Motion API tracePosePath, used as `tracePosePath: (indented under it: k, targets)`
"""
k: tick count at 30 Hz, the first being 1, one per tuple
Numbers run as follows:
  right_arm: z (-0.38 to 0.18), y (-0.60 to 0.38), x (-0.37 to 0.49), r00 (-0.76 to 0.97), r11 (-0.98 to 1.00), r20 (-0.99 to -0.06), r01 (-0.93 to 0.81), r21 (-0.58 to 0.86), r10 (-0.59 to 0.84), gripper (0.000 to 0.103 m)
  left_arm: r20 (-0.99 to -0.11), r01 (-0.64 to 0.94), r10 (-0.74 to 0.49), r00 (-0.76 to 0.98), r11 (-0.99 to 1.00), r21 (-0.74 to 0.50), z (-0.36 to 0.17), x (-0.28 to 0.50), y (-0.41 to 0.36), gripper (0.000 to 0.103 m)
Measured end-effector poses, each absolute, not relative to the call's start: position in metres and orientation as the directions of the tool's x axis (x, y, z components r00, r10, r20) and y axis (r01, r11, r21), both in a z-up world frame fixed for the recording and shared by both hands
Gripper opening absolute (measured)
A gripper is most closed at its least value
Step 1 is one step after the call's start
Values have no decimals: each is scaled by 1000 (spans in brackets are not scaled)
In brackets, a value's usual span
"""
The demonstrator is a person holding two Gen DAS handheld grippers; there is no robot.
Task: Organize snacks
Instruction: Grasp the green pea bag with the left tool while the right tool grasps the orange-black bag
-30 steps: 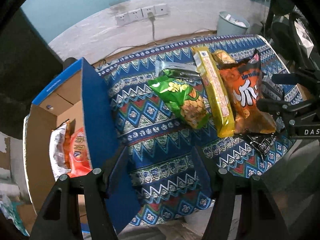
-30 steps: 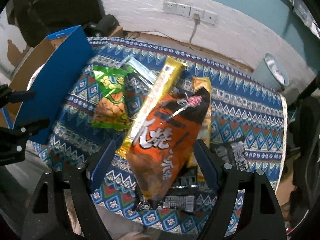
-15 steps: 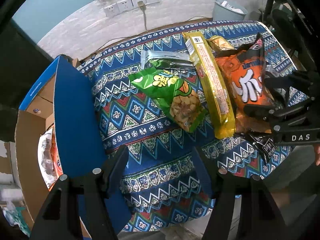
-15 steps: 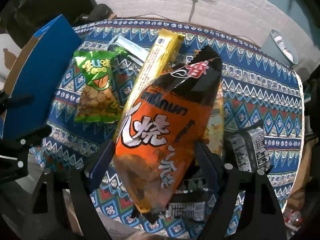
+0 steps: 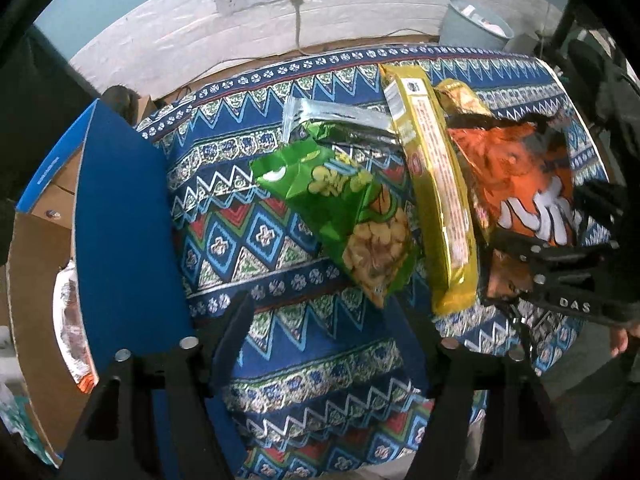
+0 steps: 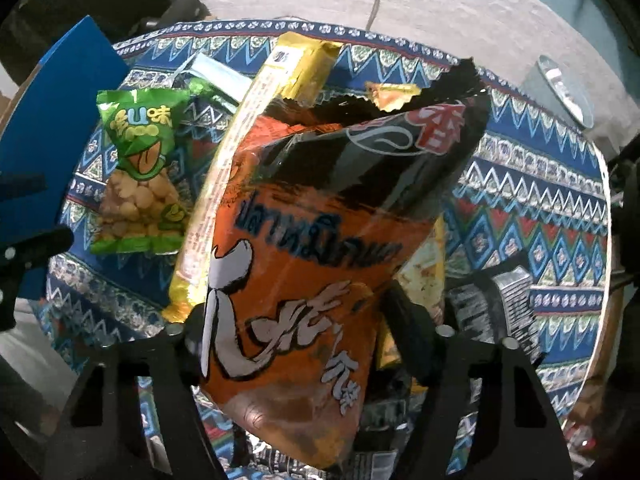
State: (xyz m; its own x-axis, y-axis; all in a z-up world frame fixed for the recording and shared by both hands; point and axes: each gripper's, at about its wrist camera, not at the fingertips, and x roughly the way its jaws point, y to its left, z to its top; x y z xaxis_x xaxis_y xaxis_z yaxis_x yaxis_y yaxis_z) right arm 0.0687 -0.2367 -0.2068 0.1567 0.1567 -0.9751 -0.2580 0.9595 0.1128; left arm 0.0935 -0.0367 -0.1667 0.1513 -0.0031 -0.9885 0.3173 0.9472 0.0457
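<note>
My right gripper (image 6: 298, 312) points down over a big orange and black snack bag (image 6: 304, 280). Its jaws are closing, and both pads press the bag's sides, which crumple upward. The same bag (image 5: 516, 168) lies at the right in the left wrist view. My left gripper (image 5: 324, 320) hangs over bare patterned cloth with its jaws opening and nothing between them. Just beyond it lies a green peanut bag (image 5: 352, 216). A long yellow pack (image 5: 436, 184) lies between the green and orange bags. A silver pack (image 5: 340, 116) peeks out behind the green bag.
An open cardboard box with a blue flap (image 5: 120, 232) stands at the table's left edge, with snack packs (image 5: 74, 320) inside. A black pack (image 6: 500, 308) lies right of the orange bag. A small yellow bag (image 6: 392, 96) lies under it. A bin (image 5: 476, 24) stands behind the table.
Both grippers have sunk toward the table. The right jaws have narrowed onto the orange bag, which now buckles. The left jaws have widened and moved right, away from the box.
</note>
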Motion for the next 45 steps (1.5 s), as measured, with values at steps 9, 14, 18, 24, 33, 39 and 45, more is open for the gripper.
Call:
tracePosePath:
  k: [9, 14, 18, 24, 33, 39, 45]
  targets:
    - [-185, -253, 79, 219, 952, -959, -284, 115, 181, 40, -987, 151, -66, 145, 988, -43, -173, 131, -43, 82]
    - [-176, -267, 84, 258, 955, -952, -281, 92, 168, 40, -989, 114, -52, 138, 993, -36, -186, 146, -51, 83]
    - [-173, -277, 88, 262, 958, -948, -265, 108, 179, 40, -994, 101, -30, 103, 995, -20, -203, 155, -57, 83]
    - [-172, -279, 92, 263, 956, -946, -267, 118, 191, 40, -998, 87, -25, 54, 996, -20, -225, 161, -56, 83]
    - [-168, -271, 97, 274, 951, -940, -284, 121, 202, 40, -996, 78, -74, 54, 995, -70, -229, 155, -42, 62]
    - [-159, -269, 96, 290, 950, -934, -287, 122, 207, 40, -995, 146, -48, 91, 989, -35, -211, 139, -43, 41]
    - [-147, -266, 93, 315, 949, -925, -293, 120, 214, 40, -989, 196, -37, 140, 981, -8, -189, 127, -42, 36]
